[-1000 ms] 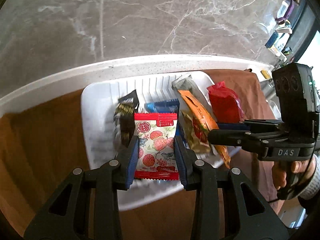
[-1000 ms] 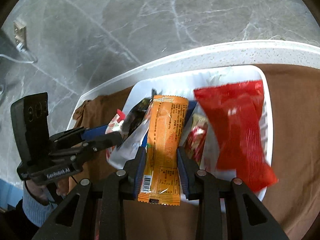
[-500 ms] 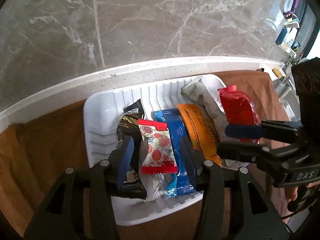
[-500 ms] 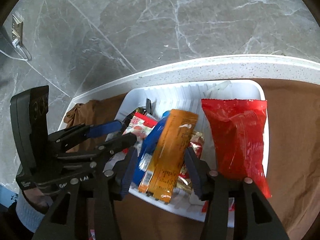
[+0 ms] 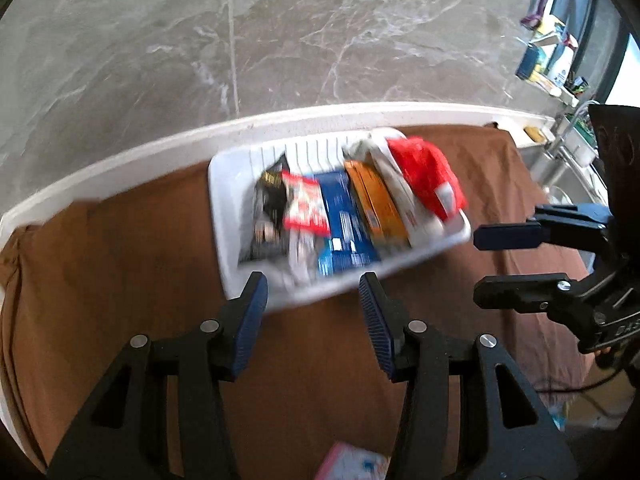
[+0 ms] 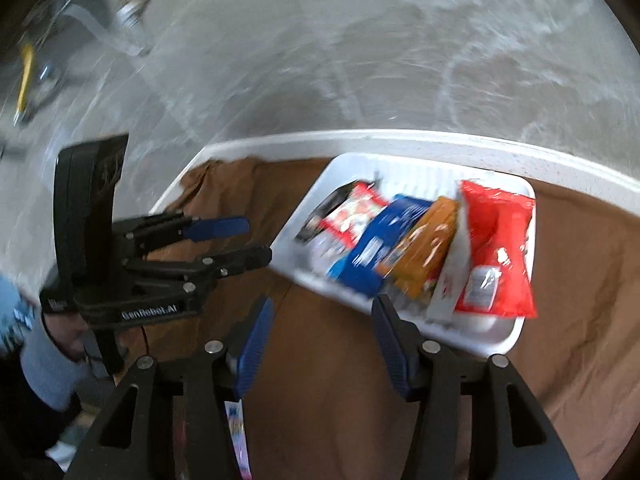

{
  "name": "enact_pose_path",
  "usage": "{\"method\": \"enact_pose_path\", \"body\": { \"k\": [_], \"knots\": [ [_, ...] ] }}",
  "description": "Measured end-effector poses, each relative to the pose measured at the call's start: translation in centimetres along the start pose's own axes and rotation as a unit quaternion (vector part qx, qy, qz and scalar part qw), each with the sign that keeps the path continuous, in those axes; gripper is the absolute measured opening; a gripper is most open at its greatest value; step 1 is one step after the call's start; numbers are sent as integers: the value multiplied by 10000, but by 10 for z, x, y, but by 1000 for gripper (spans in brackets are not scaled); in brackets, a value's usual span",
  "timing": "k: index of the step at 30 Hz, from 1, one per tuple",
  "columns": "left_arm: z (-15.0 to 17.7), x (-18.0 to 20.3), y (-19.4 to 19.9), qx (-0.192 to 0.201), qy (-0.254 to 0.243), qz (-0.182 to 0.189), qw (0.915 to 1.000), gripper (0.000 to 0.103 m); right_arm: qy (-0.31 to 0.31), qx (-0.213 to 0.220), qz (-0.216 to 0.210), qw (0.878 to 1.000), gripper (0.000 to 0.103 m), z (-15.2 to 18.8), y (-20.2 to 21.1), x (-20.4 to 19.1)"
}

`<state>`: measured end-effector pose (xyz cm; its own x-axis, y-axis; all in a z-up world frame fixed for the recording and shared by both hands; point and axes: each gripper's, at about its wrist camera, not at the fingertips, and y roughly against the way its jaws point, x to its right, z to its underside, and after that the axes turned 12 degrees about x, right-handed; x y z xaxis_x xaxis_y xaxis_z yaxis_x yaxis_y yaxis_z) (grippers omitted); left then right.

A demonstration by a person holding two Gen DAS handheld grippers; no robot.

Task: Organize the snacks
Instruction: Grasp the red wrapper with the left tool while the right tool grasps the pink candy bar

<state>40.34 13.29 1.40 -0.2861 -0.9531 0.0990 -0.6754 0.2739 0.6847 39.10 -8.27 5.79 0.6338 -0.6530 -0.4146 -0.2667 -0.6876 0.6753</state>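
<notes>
A white ribbed tray [image 5: 232, 184] on the brown cloth holds a row of snacks: a black packet [image 5: 268, 208], a red-and-white packet [image 5: 304, 204], a blue one [image 5: 340, 220], an orange one [image 5: 372, 204] and a red bag [image 5: 428, 176]. My left gripper [image 5: 312, 284] hangs open just short of the tray's near rim, nothing between its fingers. My right gripper [image 6: 323, 304] is pulled back from the tray [image 6: 500, 340], its jaws opening and empty. The orange packet [image 6: 424, 244] and the red-and-white packet [image 6: 356, 212] lie in the tray. Both views are motion-blurred.
The brown cloth [image 5: 120, 280] covers a counter with a white edge [image 5: 120, 160] against a grey marble wall [image 5: 320, 40]. A pink packet [image 5: 352, 460] lies near the bottom edge. A sink [image 5: 560, 192] and shelf clutter [image 5: 548, 60] sit far right. A blue-sleeved hand [image 6: 44, 360] holds the left gripper.
The left gripper let go of the red-and-white packet, the right gripper let go of the orange packet. Both opened and drew back from the tray, where both packets now lie.
</notes>
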Motion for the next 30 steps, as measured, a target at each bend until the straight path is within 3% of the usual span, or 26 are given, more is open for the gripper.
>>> {"method": "enact_pose_path", "body": {
  "k": [8, 17, 24, 30],
  "knots": [
    [90, 7, 65, -468, 181, -111, 9987, 46, 958, -668, -425, 9923, 56, 55, -2, -65],
    [183, 14, 91, -1062, 456, -158, 9932, 46, 1561, -1541, -773, 9726, 56, 122, -35, -112],
    [209, 15, 90, -1186, 654, -119, 9907, 46, 1648, -1709, -701, 9689, 56, 135, -51, -119],
    [212, 19, 82, -1249, 623, -27, 9902, 46, 1562, -1814, -614, 9690, 56, 134, -66, -117]
  ]
}}
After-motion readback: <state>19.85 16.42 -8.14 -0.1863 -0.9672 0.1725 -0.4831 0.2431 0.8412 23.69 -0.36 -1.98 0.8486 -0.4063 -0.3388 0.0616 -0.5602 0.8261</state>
